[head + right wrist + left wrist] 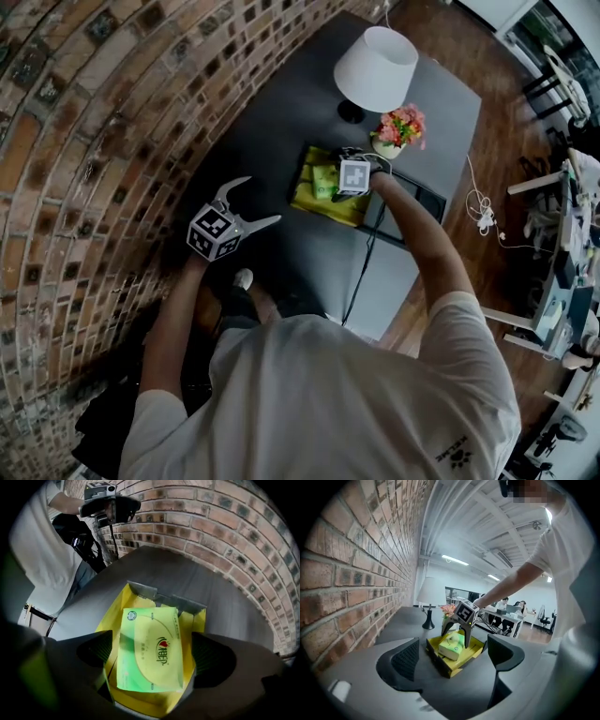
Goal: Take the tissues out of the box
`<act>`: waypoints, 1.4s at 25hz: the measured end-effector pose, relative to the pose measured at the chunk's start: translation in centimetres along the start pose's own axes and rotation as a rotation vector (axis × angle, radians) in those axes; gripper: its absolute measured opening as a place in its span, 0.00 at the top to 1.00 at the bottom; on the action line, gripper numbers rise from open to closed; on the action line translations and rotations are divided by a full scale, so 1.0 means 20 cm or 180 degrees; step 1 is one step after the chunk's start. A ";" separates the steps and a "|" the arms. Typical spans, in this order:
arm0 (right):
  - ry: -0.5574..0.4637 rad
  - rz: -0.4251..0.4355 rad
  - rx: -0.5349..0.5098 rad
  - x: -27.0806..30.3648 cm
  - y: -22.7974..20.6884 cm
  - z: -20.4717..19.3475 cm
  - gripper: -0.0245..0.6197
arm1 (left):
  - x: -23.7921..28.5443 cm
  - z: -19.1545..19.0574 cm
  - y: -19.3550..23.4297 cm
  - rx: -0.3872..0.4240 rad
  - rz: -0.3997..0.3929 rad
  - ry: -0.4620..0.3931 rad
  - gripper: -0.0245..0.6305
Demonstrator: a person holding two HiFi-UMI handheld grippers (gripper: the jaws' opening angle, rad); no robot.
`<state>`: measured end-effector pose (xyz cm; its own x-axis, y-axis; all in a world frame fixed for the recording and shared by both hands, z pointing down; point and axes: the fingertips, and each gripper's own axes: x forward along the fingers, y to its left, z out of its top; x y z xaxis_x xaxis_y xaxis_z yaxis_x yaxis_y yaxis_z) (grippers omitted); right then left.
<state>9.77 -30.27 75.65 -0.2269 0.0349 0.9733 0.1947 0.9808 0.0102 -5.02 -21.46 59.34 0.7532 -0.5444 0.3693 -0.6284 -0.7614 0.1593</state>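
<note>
An open yellow box (pixel 349 212) lies on the dark table (pixel 281 122) with a green tissue pack (pixel 325 180) inside it. My right gripper (pixel 344 184) hangs over the box. In the right gripper view its jaws (pixel 152 653) stand open on either side of the tissue pack (pixel 150 648), with a gap at each side, and the yellow box (pixel 194 620) lies underneath. My left gripper (pixel 262 200) is open and empty, held off to the left near the brick wall. The left gripper view looks across the table at the box (pixel 440 667), the pack (pixel 452 646) and the right gripper (pixel 455 638).
A white table lamp (pixel 375 67) and a pot of flowers (pixel 398 127) stand behind the box. A dark flat device (pixel 417 202) lies to its right with a cable running toward me. The brick wall (pixel 94 122) borders the table's left side.
</note>
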 end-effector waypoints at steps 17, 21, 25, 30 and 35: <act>0.0158 -0.0413 0.0097 0.08 -0.01 -0.02 0.21 | -0.09 0.25 0.08 0.0218 0.0316 -0.0519 0.24; -0.0256 -0.0883 0.0614 -0.10 -0.08 0.01 0.21 | -0.10 0.34 0.13 0.0150 0.0396 -0.0668 0.24; -0.0921 -0.1281 0.1099 -0.39 -0.11 0.10 0.21 | -0.07 0.47 0.14 0.0116 0.0370 -0.0897 0.24; -0.1931 -0.2396 0.1579 -0.96 -0.11 0.19 0.21 | -0.02 0.62 0.12 0.0051 0.0239 -0.1118 0.24; -0.2711 -0.3193 0.2308 -1.41 0.07 0.14 0.21 | 0.04 0.75 0.07 0.0077 0.0070 -0.1238 0.25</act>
<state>13.86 -29.28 47.54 -0.4973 -0.8424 0.2075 -0.8176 0.5350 0.2128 -2.46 -28.26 46.21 0.7599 -0.6500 -0.0031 -0.6440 -0.7536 0.1318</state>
